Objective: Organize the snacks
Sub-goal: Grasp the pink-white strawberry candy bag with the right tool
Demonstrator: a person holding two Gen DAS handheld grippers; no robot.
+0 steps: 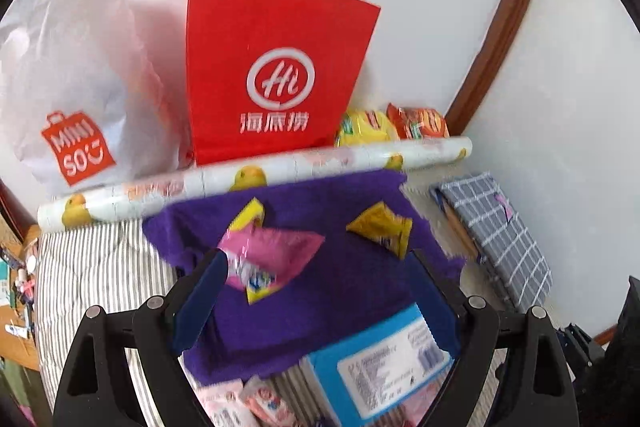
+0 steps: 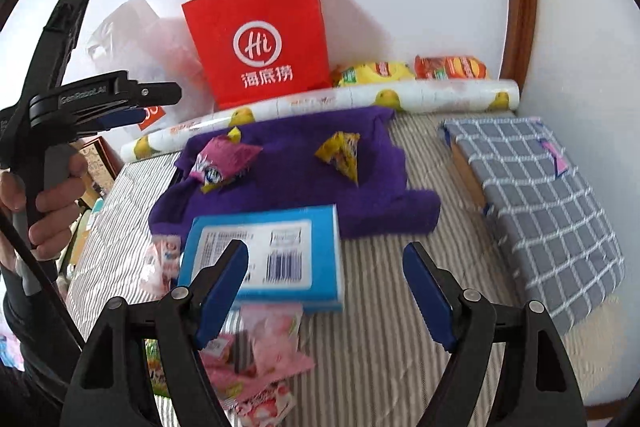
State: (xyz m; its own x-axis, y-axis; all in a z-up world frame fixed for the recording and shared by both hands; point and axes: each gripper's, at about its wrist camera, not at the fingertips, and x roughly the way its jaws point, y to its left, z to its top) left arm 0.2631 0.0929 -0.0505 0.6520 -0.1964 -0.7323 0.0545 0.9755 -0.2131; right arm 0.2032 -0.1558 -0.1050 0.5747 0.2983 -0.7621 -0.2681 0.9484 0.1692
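Snacks lie scattered on a striped bed (image 2: 380,347): a pink packet (image 1: 276,259) and a yellow packet (image 1: 382,229) rest apart on a purple towel (image 1: 340,291), with a blue box (image 2: 264,251) at the towel's near edge and pink wrappers (image 2: 260,355) just in front of it. Left tongs (image 1: 316,295) hover released over the towel, nothing between them. Right tongs (image 2: 324,291) stand released and empty above the box and bed. A red paper bag (image 1: 276,75) stands against the wall.
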